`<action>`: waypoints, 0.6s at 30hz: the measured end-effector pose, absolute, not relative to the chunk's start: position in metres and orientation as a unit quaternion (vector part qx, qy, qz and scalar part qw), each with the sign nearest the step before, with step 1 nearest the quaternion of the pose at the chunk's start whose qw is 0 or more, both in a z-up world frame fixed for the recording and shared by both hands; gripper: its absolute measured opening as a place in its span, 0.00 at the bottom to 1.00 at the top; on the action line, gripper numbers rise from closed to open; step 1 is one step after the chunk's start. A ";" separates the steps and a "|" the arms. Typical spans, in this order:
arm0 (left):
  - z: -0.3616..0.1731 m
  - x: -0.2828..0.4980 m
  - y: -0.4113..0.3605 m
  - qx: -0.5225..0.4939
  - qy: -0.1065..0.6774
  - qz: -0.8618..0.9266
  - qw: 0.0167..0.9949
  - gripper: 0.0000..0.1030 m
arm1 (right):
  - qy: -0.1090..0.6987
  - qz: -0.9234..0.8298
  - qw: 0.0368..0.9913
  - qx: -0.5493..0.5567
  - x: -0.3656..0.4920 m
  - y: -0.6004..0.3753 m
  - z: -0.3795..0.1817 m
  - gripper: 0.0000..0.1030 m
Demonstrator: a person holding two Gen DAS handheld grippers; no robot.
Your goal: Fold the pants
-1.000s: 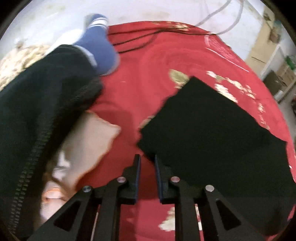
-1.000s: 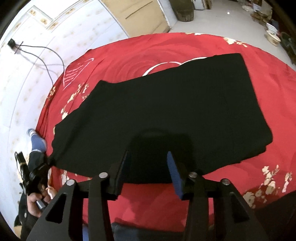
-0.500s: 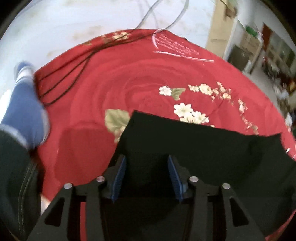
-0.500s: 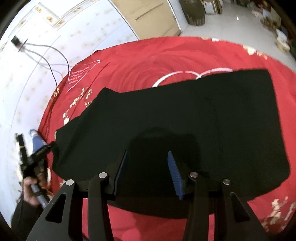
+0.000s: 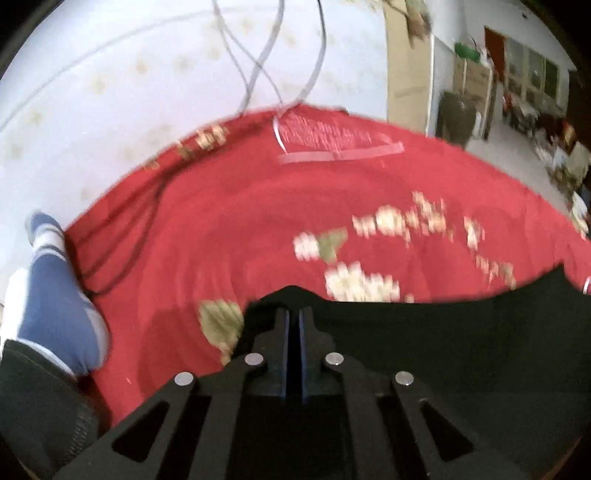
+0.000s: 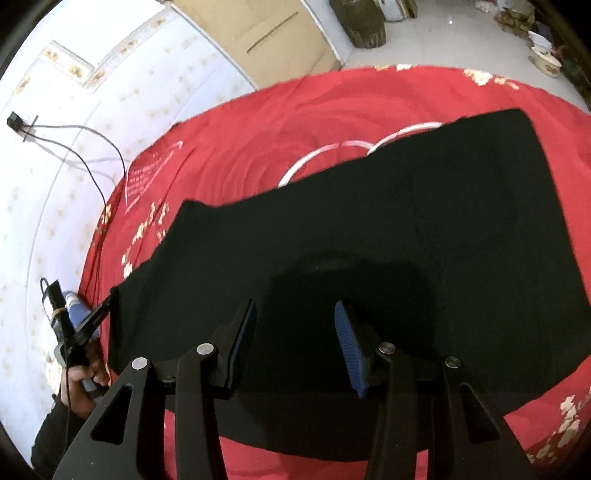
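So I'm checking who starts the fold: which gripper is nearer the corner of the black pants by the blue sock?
Left. The left gripper is shut on that corner of the black pants; the right gripper hovers open over their near edge, further along.

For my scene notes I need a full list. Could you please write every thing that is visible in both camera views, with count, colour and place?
pants: one, black, spread flat on the red cloth
cloth: one, red with pale flowers, under the pants
cables: several, grey, on the white surface beyond the cloth
cardboard: one sheet, brown, far side
sock: one, blue with white stripes, the person's foot at the cloth edge
left gripper: black, shut on the pants edge
right gripper: black with blue pads, open over the pants
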State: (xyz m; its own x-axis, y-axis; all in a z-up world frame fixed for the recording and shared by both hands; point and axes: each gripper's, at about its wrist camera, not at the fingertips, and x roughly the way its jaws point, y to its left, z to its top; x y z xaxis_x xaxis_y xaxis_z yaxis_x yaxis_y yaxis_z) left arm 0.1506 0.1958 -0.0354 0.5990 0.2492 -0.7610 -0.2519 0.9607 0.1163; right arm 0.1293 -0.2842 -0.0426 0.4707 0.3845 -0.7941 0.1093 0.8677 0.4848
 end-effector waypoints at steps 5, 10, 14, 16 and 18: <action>-0.047 0.160 0.200 0.047 0.447 0.181 0.875 0.07 | 0.491 0.047 0.832 0.254 0.128 -0.299 -0.039 0.44; -0.036 0.135 0.222 -0.031 0.459 0.202 0.865 0.07 | 0.476 0.000 0.840 0.260 0.121 -0.312 -0.033 0.44; -0.017 0.111 0.190 -0.064 0.446 0.150 0.880 0.09 | 0.475 -0.053 0.835 0.273 0.116 -0.330 -0.035 0.44; -0.021 0.103 0.165 -0.057 0.458 0.114 0.880 0.14 | 0.485 -0.087 0.822 0.284 0.115 -0.341 -0.042 0.44; -0.030 0.095 0.138 -0.039 0.480 0.082 0.873 0.15 | 0.479 -0.103 0.817 0.304 0.112 -0.351 -0.042 0.44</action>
